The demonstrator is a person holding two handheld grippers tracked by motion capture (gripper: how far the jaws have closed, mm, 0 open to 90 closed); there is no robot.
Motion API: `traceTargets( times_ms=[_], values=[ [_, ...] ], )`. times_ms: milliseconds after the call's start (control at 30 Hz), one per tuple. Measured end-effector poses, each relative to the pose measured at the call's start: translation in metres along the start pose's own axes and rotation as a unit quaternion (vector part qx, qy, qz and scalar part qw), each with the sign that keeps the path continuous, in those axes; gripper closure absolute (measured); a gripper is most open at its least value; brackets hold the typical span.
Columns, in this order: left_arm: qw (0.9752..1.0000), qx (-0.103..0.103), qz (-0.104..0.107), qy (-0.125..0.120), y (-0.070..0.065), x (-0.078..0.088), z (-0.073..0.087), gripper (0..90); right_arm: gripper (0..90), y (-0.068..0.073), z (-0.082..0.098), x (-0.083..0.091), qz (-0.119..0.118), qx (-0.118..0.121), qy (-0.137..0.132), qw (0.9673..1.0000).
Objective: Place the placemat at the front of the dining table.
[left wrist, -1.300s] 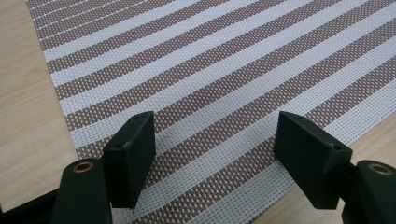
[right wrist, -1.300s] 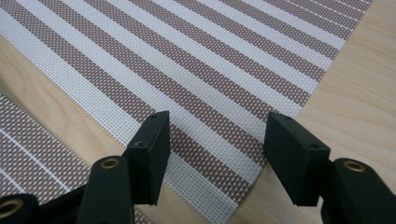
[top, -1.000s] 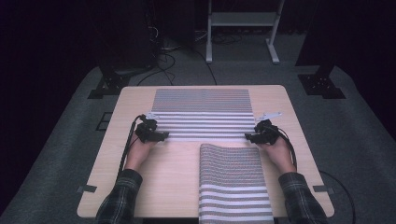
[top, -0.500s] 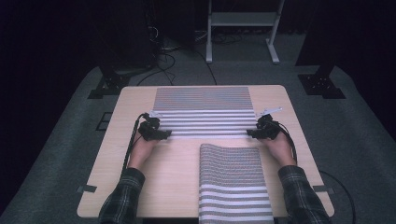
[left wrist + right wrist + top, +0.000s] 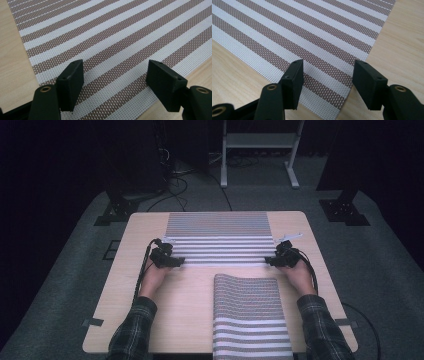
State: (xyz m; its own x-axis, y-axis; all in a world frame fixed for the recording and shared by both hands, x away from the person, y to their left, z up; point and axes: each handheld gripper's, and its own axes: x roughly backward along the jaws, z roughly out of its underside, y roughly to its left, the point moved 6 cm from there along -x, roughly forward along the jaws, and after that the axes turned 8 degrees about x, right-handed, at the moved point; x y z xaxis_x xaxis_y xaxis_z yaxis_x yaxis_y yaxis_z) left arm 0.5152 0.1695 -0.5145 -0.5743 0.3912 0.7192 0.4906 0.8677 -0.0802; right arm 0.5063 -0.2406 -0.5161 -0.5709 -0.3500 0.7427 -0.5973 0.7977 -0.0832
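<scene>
Left gripper view and right gripper view together place us, in our judgement, at the start of a grasp. The striped mat [image 5: 220, 240] is already spread flat, neither near corner is clamped yet, and closing, lifting and any folding remain to be done. The fingers [image 5: 71, 80] of the left gripper [image 5: 115, 66] stand well apart with nothing between the pads. They straddle the mat's near left corner area, with woven stripes showing across the whole gap. We cannot tell whether the tips rest on the weave or hover just above it. The fingers [image 5: 368, 82] of the right gripper [image 5: 328, 67] are likewise apart and unloaded. The mat's near right corner lies in the gap between them, one jaw over the mat and the other over bare wood beside its edge. Moving outward, the high view shows the left hand [image 5: 152, 275] and right hand [image 5: 297, 275] low at opposite ends of the mat's near edge. The mat itself lies square across the far middle of the table [image 5: 175, 310]. A second striped mat [image 5: 247, 310] lies near the person, just apart from the first, running to the table's near edge between the forearms. Neither gripper touches it.
</scene>
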Motion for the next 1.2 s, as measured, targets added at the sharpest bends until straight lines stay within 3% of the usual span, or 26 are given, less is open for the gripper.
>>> traceTargets(
  times_ms=[633,700,867,1033,1200],
  values=[
    [1.0000,0.001,-0.005,-0.004,0.001,-0.002,-0.001,29.6,41.0,-0.003,-0.002,-0.002,0.003,-0.004,-0.001,1.0000],
    [0.9998,0.012,-0.012,-0.001,0.003,-0.003,-0.001,22.1,40.1,-0.003,-0.002,-0.002,0.005,-0.003,0.000,1.0000],
    [0.9999,0.008,0.005,0.011,0.003,0.000,0.002,13.2,39.3,0.000,-0.003,0.003,-0.005,0.003,0.001,1.0000],
    [0.9989,0.023,0.034,0.024,-0.002,0.007,0.007,2.8,33.6,0.007,-0.003,0.009,-0.023,-0.001,0.005,0.9997],
    [0.9989,0.018,0.040,0.018,-0.005,0.019,0.013,1.9,26.0,0.013,-0.004,0.018,-0.017,0.000,-0.003,0.9998]
  ],
)
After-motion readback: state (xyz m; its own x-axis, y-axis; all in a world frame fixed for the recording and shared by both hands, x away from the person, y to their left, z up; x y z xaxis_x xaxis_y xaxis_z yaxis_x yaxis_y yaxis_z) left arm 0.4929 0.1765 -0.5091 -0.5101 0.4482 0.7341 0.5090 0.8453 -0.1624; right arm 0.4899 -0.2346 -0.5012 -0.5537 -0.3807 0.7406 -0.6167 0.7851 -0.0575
